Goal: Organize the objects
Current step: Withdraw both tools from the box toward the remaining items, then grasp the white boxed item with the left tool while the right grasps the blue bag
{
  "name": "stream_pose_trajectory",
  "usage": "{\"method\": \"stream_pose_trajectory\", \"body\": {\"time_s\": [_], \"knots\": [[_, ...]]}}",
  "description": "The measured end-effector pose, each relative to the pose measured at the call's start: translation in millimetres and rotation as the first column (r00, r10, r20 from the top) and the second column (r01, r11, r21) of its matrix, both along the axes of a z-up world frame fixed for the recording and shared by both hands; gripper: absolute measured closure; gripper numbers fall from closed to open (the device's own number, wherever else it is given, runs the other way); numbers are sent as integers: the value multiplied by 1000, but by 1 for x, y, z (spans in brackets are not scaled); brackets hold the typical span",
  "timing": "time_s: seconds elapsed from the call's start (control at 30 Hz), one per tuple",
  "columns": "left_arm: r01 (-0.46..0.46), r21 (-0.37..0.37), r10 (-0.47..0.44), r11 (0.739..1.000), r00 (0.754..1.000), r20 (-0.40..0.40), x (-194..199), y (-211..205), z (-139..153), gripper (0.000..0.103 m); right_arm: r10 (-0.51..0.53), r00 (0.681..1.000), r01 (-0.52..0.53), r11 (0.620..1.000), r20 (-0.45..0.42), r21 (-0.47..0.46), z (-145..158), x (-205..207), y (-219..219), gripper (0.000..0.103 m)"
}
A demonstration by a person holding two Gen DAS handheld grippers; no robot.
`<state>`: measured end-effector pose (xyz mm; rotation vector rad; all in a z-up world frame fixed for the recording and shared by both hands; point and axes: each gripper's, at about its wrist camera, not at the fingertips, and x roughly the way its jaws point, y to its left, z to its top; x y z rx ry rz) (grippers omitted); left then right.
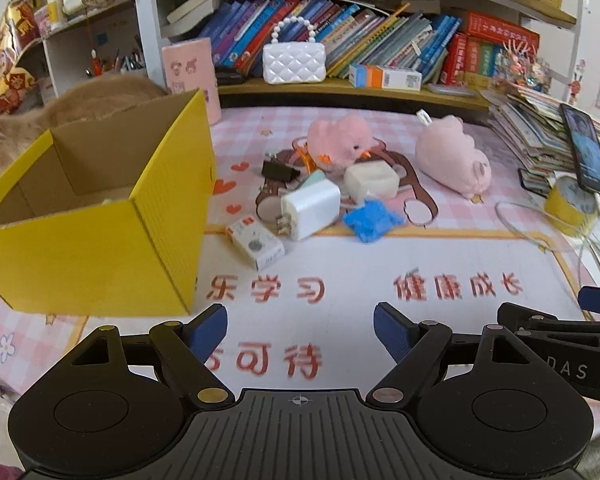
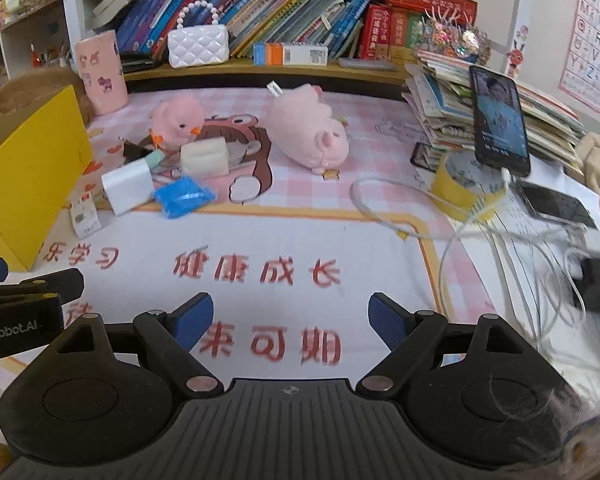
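An open yellow cardboard box [image 1: 100, 240] stands at the left of the pink desk mat [image 1: 340, 304]; it also shows in the right wrist view [image 2: 28, 184]. A pile lies mid-mat: a pink chick plush [image 1: 342, 140], a pink pig plush [image 1: 452, 154], a white charger [image 1: 312, 210], a cream block [image 1: 370, 180], a blue packet [image 1: 372, 220], a small white carton [image 1: 254, 242] and a black binder clip [image 1: 278, 170]. My left gripper [image 1: 300, 330] is open and empty, near the front edge. My right gripper [image 2: 290, 320] is open and empty beside it.
An orange cat [image 1: 60, 112] lies behind the box. A bookshelf with a white handbag [image 1: 294, 62] runs along the back. At the right are a stack of booklets [image 2: 500, 112], a propped phone [image 2: 498, 120], yellow tape [image 2: 466, 188] and white cables [image 2: 460, 232]. A pink cup [image 2: 100, 76] stands at back left.
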<state>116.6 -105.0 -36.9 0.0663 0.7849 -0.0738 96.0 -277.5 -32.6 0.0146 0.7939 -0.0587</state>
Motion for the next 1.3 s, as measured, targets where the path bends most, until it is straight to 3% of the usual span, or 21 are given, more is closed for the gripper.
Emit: {"method": "stream_pose_trajectory", "body": {"time_s": [0.17, 0.23, 0.37, 0.43, 0.83, 0.97, 1.1, 1.3], "knots": [[-38, 12, 37, 999, 999, 20, 17, -9, 2, 24, 25, 1000, -25, 999, 10, 27, 0, 21, -9, 23], [-59, 14, 58, 998, 998, 38, 25, -13, 3, 28, 37, 999, -37, 998, 18, 41, 0, 31, -13, 30], [-122, 43, 120, 992, 992, 47, 44, -18, -4, 45, 78, 997, -79, 995, 26, 54, -2, 50, -15, 40], [-161, 26, 161, 987, 987, 30, 53, -16, -10, 52, 96, 995, -98, 994, 34, 52, -2, 58, -14, 41], [-295, 70, 297, 953, 954, -30, 102, -14, -43, 58, 238, 971, -238, 970, 21, 48, -15, 88, -9, 41], [-305, 78, 308, 949, 951, -28, 107, -13, -48, 59, 290, 957, -291, 956, 30, 45, -16, 94, -4, 40], [-309, 54, 311, 950, 950, -38, 108, -10, -46, 73, 356, 934, -357, 933, 30, 40, -19, 102, 5, 37], [-287, 24, 288, 958, 957, -39, 89, -5, -33, 74, 465, 884, -466, 884, 38, 29, -28, 125, 21, 36]]}}
